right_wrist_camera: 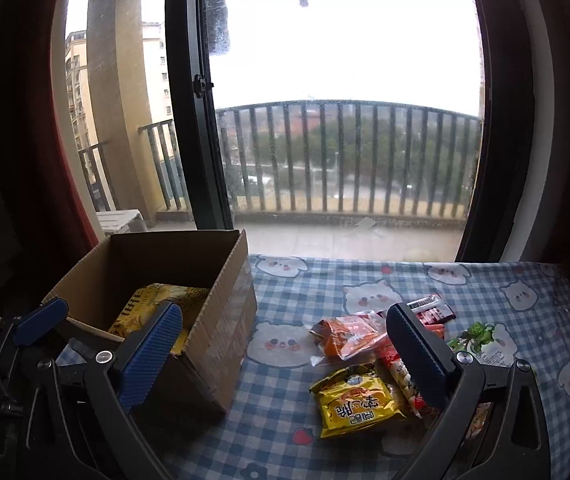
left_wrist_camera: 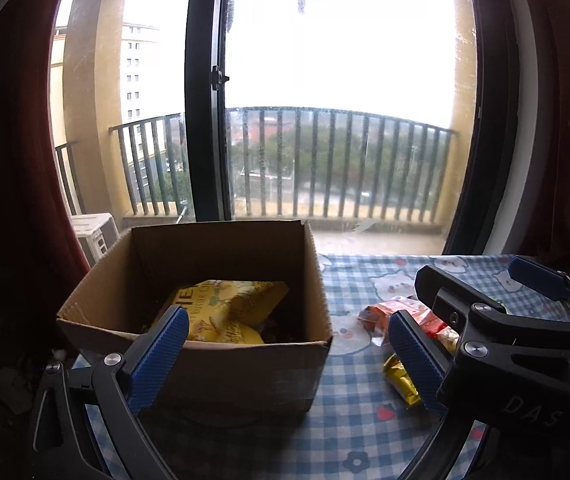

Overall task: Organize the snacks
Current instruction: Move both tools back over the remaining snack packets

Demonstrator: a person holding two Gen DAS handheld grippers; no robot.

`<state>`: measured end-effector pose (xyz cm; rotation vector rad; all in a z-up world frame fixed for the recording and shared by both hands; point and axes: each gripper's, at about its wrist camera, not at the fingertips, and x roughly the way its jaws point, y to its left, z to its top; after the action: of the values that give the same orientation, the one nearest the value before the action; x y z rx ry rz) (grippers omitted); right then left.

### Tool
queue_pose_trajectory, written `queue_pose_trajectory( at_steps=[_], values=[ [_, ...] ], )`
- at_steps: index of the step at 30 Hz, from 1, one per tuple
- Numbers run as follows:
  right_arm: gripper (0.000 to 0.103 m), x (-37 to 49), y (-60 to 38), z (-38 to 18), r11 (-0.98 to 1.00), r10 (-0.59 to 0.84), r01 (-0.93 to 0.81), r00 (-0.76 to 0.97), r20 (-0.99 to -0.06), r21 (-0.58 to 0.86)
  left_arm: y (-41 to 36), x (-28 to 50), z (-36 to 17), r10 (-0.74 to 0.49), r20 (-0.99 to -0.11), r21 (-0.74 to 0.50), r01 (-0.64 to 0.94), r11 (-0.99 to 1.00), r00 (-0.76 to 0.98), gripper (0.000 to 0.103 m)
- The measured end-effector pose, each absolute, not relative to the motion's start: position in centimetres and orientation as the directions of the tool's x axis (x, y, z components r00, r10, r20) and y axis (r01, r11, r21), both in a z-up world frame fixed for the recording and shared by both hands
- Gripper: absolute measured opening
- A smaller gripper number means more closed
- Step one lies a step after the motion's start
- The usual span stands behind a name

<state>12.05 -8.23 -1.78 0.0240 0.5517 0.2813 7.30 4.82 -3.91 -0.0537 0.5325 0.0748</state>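
- Cardboard box (left_wrist_camera: 213, 344) stands open at the left of the checked tablecloth (right_wrist_camera: 285, 432), a yellow bag (left_wrist_camera: 225, 312) inside it.
- Loose snack packets (right_wrist_camera: 349, 396) lie on the cloth, right of the box.
- Left gripper (left_wrist_camera: 289, 356) is spread wide and empty.
- Right gripper (right_wrist_camera: 285, 356) is likewise released, holding nothing.

the left gripper (left_wrist_camera: 289, 356) has black curved arms with round silver screws at the joints and ribbed blue pads (left_wrist_camera: 157, 360) on its fingers. the right gripper (right_wrist_camera: 285, 360) is built the same, with pale letters "das" on its black arm at four o'clock in the left view.
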Motion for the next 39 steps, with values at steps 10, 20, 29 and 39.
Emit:
queue_pose_trajectory(
  at_steps=[10, 20, 29, 39],
  values=[
    [0.103, 10.0, -14.8, -3.3, 0.971, 0.235, -0.220, 0.828, -0.509, 0.091, -1.1, 6.8, -5.7, 0.008, -0.513, -0.038, -0.032, 0.999, 0.858, 0.101],
    [0.103, 9.4, -18.5, -6.1, 0.971, 0.236, -0.221, 0.823, -0.517, 0.092, -5.0, 8.2, -8.9, -0.042, -0.561, -0.048, 0.018, 0.999, 0.827, 0.100],
    [0.103, 11.3, -20.5, -8.7, 0.974, 0.224, -0.201, 0.798, -0.560, 0.104, -7.1, 11.1, -11.9, -0.048, -0.612, -0.041, 0.028, 0.999, 0.789, 0.100],
    [0.103, 15.9, -21.7, -12.1, 0.977, 0.213, -0.171, 0.757, -0.618, 0.126, -8.2, 16.7, -15.6, -0.040, -0.719, -0.039, 0.017, 0.999, 0.694, 0.098]
  ],
)
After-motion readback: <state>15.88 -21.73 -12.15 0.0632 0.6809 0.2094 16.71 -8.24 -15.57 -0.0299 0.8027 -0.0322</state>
